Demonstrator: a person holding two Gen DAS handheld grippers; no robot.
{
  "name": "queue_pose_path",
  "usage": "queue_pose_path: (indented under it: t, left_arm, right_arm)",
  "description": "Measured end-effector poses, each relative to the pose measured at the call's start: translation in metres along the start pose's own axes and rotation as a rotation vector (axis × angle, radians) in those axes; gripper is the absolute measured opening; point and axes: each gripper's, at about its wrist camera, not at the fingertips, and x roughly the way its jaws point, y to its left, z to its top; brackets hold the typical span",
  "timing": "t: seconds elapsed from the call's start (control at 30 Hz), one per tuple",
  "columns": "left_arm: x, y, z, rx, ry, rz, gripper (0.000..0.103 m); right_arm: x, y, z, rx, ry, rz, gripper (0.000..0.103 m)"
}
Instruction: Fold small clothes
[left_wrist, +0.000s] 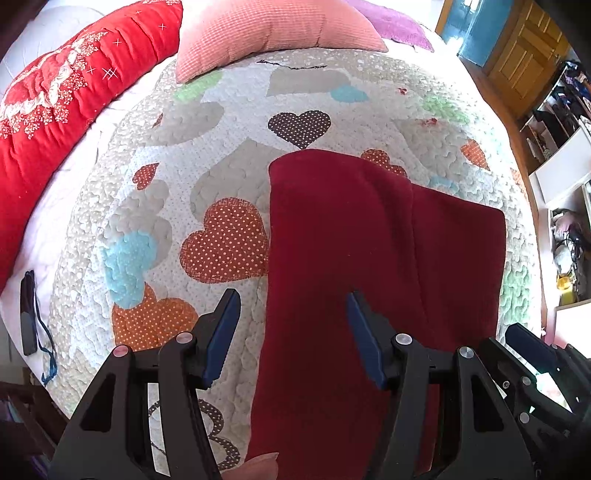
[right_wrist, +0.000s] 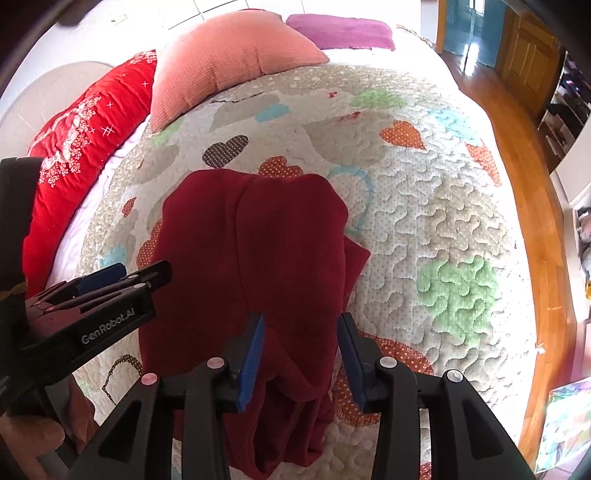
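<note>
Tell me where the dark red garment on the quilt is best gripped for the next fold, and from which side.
Probably the near hem of the dark red garment, where loose layers bunch between the open right gripper. Come from above, steeply down: it lies flat on the quilt, so only edges offer something to pinch. The left gripper, also open, could take its left edge.

A bed under a heart-patterned quilt (right_wrist: 424, 229) fills the room. At its head lie a salmon pillow (right_wrist: 229, 59) and red bolster (right_wrist: 85, 147); beside it, glossy wooden floor (right_wrist: 524, 177) and open shelves (left_wrist: 557, 122).
</note>
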Motion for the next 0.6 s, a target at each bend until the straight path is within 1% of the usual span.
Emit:
queue_pose_path:
  t: [0.23, 0.4, 0.6]
  left_arm:
    - [0.005, 0.005, 0.003, 0.006, 0.007, 0.013, 0.060]
    - [0.007, 0.008, 0.004, -0.006, 0.014, 0.005, 0.060]
    - [0.008, 0.006, 0.003, 0.005, 0.015, 0.002, 0.060]
  right_arm:
    - [0.009, 0.001, 0.002, 0.002, 0.018, 0.010, 0.039]
    - [0.013, 0.002, 0.005, 0.003, 0.024, 0.012, 0.040]
    - [0.016, 0.002, 0.005, 0.003, 0.021, 0.011, 0.040]
